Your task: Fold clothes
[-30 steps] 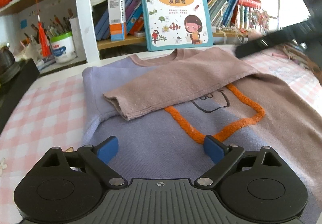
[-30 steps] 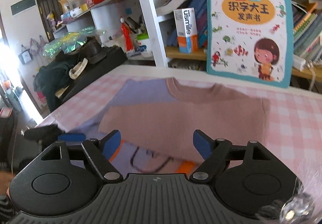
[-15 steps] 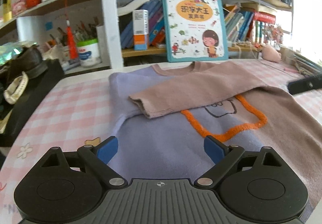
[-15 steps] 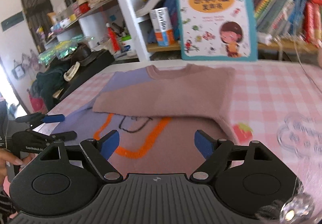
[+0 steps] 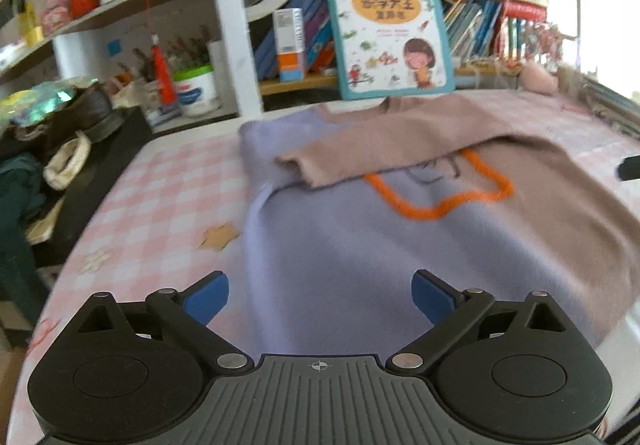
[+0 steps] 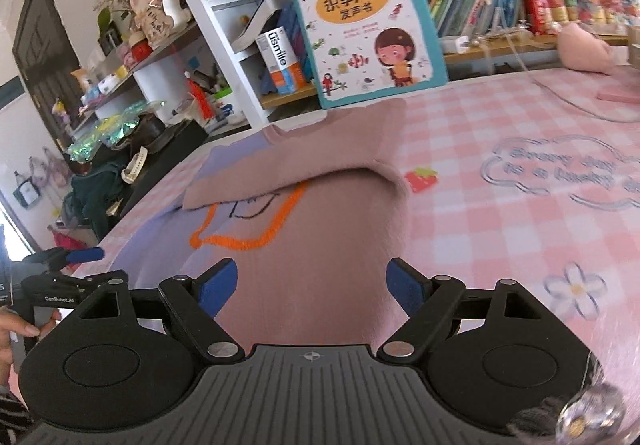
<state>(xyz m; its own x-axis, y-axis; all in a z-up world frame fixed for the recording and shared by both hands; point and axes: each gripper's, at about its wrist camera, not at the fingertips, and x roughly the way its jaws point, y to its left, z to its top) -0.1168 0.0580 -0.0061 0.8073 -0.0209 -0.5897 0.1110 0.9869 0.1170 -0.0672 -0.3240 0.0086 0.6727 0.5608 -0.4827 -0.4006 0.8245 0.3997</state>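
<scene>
Flat on the pink checked tablecloth lies the sweater, half lilac and half dusty pink, with an orange outline stitched across its chest. One pink sleeve is folded across the front, its cuff ending over the lilac half near the left edge of the garment; the collar points toward the bookshelf at the back of the table. The left gripper hovers over the lilac hem area, its blue fingertips spread wide apart with nothing between them, and the cloth beneath them looks untouched. The right gripper sits over the pink half of the sweater, jaws likewise wide apart and empty, blue fingertips just above the fabric. From the right wrist view the left gripper shows at the far left edge of the table, held by a hand, near the lilac side of the garment. A children's picture book with a cartoon girl on the cover stands upright against the shelf, just behind the collar. To the left of the table sits a dark pile of clothes and bags. A strawberry print on the tablecloth lies just beside the pink shoulder fold, and a flower print lies close to the right gripper.
</scene>
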